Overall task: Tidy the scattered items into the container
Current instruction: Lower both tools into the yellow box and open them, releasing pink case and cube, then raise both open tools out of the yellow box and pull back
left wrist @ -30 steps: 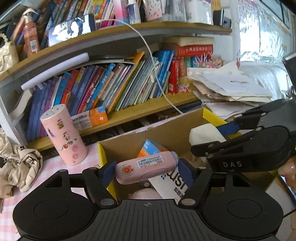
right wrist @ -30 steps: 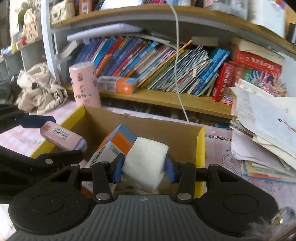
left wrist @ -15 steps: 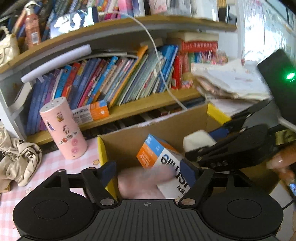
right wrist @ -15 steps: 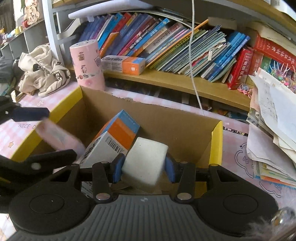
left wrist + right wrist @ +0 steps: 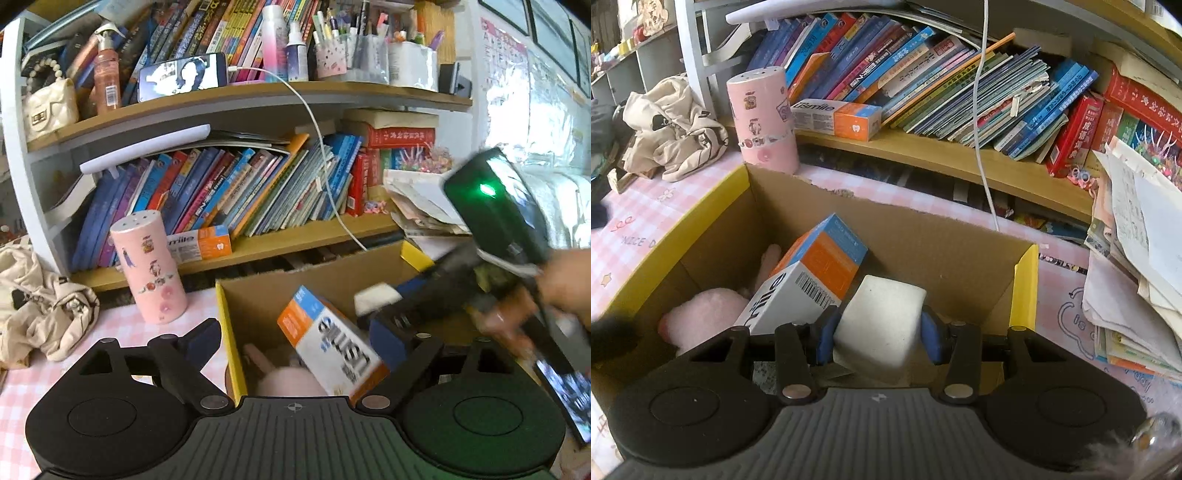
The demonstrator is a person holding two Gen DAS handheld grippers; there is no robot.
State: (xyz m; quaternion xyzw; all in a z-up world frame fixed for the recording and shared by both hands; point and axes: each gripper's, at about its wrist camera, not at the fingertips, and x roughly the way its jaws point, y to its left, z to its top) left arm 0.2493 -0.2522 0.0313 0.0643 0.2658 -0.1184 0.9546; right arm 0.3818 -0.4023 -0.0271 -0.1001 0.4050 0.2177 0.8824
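The cardboard box (image 5: 905, 236) sits on the pink checked surface (image 5: 646, 229) just in front of the bookshelf (image 5: 960, 155), with a toothpaste carton (image 5: 812, 280) and a pink soft thing (image 5: 701, 314) inside it. Above the box, the right hand-held gripper (image 5: 877, 328) is clenched on a white sponge block (image 5: 882, 321). The left hand-held gripper (image 5: 295, 339) hangs over the box's near wall, jaws opening with nothing gripped.

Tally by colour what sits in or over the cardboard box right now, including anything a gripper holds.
Pink: 1, plush
Orange, blue and white: 1, carton
White: 1, block, held in the right gripper over the box
Total: 3
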